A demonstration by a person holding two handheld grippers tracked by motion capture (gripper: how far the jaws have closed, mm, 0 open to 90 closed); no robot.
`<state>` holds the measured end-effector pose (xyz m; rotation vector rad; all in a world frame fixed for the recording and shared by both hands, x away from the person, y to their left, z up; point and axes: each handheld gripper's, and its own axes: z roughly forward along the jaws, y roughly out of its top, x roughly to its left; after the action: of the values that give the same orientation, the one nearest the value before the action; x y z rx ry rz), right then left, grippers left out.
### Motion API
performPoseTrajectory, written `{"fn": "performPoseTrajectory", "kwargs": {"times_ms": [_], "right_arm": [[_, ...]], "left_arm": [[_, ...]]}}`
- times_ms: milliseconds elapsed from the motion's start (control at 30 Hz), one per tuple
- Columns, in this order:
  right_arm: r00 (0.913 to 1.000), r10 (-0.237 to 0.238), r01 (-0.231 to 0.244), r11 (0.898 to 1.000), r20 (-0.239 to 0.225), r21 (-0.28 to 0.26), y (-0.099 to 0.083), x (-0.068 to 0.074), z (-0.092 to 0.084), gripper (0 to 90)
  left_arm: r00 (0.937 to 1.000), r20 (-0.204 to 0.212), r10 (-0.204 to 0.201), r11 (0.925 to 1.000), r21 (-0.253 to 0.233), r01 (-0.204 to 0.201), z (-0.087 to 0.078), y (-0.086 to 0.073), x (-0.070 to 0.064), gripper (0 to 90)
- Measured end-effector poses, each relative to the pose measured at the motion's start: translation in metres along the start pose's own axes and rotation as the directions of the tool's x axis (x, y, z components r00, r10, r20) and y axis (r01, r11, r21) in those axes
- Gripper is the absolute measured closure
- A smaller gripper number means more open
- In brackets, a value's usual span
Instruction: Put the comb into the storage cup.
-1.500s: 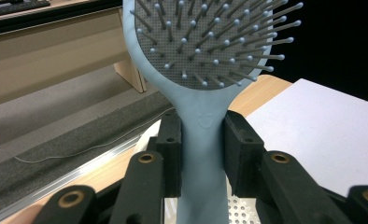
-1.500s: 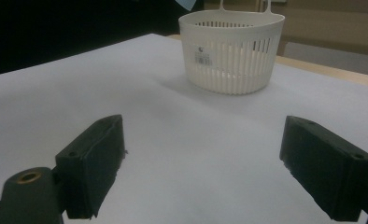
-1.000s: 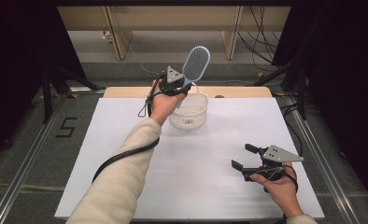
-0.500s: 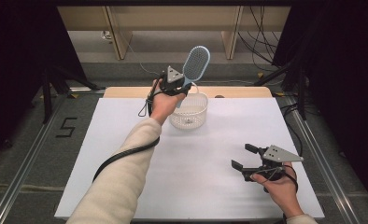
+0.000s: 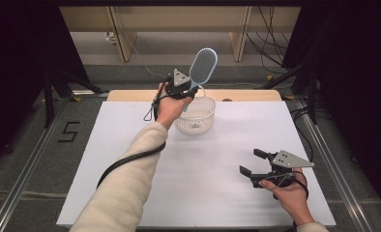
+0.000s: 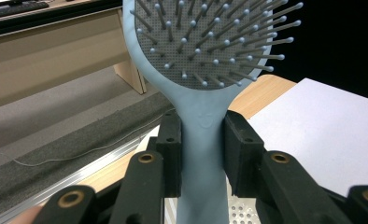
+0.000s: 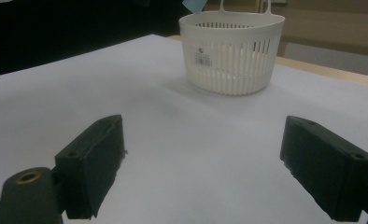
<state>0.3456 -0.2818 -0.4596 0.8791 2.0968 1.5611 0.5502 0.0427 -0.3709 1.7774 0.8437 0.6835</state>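
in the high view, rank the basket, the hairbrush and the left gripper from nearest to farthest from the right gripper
1. White basket, up and left of the right gripper, on the white sheet.
2. Left gripper, just behind the basket.
3. Blue hairbrush, its head raised above that gripper, farthest back.

**White sheet, one basket**

We see a light wooden table [image 5: 246, 95] almost wholly covered by a flat white rectangular sheet [image 5: 130, 145]; only a strip of bare wood shows along its far edge, at twelve o'clock. Directly on the sheet we find one thing standing: a small round white plastic basket with slotted walls [image 5: 195, 116], upright, a little toward twelve o'clock from the sheet's middle. In the right gripper view we make out a small printed label on the basket's wall.
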Motion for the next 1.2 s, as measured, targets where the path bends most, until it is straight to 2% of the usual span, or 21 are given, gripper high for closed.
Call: {"fn": "performPoseTrajectory", "kwargs": {"times_ms": [833, 1200], "right_arm": [[1.0000, 0.002, -0.002, 1.000, -0.002, 0.006, -0.0002, -0.0001, 0.0000, 14.9], [1.0000, 0.001, -0.001, 1.000, -0.003, 0.007, -0.0002, -0.0003, -0.0001, 14.8]], "left_arm": [[0.9997, 0.010, 0.021, 0.9997, -0.015, -0.021, 0.0049, 0.0009, -0.0008, 69.9], [0.9995, 0.021, 0.025, 0.9996, -0.012, -0.025, 0.0085, -0.0034, -0.0021, 69.9]]}}
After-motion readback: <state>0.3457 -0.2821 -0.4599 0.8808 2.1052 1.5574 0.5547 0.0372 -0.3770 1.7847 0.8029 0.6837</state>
